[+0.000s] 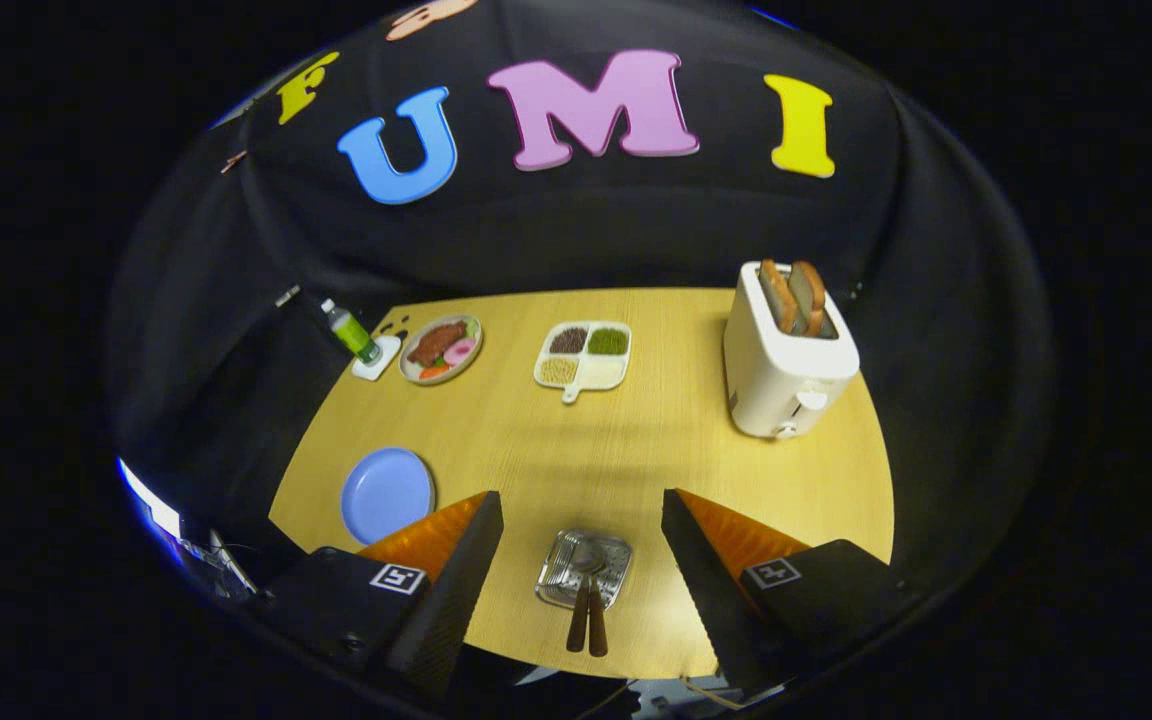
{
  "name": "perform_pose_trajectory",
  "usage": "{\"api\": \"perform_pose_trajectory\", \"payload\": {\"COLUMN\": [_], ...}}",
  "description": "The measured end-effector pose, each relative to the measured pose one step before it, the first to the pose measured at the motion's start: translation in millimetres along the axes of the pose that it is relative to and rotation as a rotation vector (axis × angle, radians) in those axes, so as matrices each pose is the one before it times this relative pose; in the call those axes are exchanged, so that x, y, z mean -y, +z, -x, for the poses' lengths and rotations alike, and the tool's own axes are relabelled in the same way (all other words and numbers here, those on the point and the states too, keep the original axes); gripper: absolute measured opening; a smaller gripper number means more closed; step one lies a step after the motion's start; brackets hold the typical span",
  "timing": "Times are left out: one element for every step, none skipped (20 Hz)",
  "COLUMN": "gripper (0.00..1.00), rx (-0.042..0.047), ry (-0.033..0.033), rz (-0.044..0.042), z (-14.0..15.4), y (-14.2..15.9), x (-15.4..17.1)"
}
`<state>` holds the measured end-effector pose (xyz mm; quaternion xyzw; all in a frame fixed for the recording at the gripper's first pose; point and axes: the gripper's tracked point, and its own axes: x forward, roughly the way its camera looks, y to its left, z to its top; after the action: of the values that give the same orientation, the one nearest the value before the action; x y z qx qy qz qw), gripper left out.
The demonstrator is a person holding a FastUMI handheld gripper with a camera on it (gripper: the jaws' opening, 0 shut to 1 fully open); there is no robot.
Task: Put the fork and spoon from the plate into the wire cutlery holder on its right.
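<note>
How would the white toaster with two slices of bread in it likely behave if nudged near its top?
The toaster stands tall on a narrow base, so a high push might tip it. Its smooth shell probably slides on the wooden table. The bread sits loose and could jolt out. The gripper has its jaws open, well short of it.

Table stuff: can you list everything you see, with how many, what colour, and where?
table: one, light wood, under everything
blue plate: one, bare, beside the left finger
wire holder: one, silver, between the fingers
fork and spoon: two, brown handles, in the wire holder
toaster: one, white, two bread slices, far right
divided tray: one, white, four fillings, far middle
food plate: one, far left
bottle: one, green, beside the food plate
hand-held gripper: one, black and orange, open, holding nothing
</note>
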<state>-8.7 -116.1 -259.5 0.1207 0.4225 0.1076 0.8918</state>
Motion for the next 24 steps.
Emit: {"api": "perform_pose_trajectory", "payload": {"gripper": [0.99,0.99,0.99,0.99,0.99,0.99,0.99,0.99,0.99,0.99,0.99,0.99,0.99,0.99,0.99,0.99,0.99,0.99,0.99,0.99,0.99,0.99,0.99,0.99], "rx": [0.06772,0.07806,0.05067,0.06371,0.05857,0.05201,0.04417,0.03311,0.02724,0.02526,0.02108,0.01761,0.01553,0.00941,0.00487,0.00523,0.00274,0.00318,0.00418,0.00616,0.00039,0.00334,-0.00337,-0.01057], "ry": [-0.00290,-0.00470,-0.00227,0.00089,-0.00037,0.00038,0.00093,0.00080,0.00283,0.00109,0.00615,0.00979,0.01555,0.01150,0.01240,0.00929,0.00463,0.01202,0.00975,0.00338,0.00700,0.01071,0.01263,0.01484], "rz": [0.02630,0.03800,0.02393,0.02621,0.02303,0.01951,0.01523,0.01384,0.01016,0.00833,0.00105,-0.00586,-0.00614,0.00030,0.00370,0.00812,0.00641,-0.00123,-0.00152,0.00128,-0.00238,-0.00321,-0.00270,0.00107], "z": [9.30,14.52,8.09,12.24,10.13,9.01,5.34,4.70,3.50,2.22,2.38,0.23,0.19,-1.06,-0.61,-0.15,-0.66,-1.24,-0.72,-1.64,-0.60,-1.36,-2.00,-1.79], "y": [12.18,16.91,11.55,17.07,15.41,11.00,9.28,6.70,6.23,4.43,5.01,4.08,3.93,1.52,-0.56,-0.28,0.71,-2.24,-0.10,0.56,-1.62,0.27,-1.45,-2.31], "x": [0.23,1.29,1.10,1.42,1.00,1.33,0.33,-0.97,-0.86,0.26,-0.35,-0.20,-1.51,-0.01,-0.56,1.45,1.57,-0.92,-2.45,-0.19,-1.08,-2.32,-2.62,-1.79]}}
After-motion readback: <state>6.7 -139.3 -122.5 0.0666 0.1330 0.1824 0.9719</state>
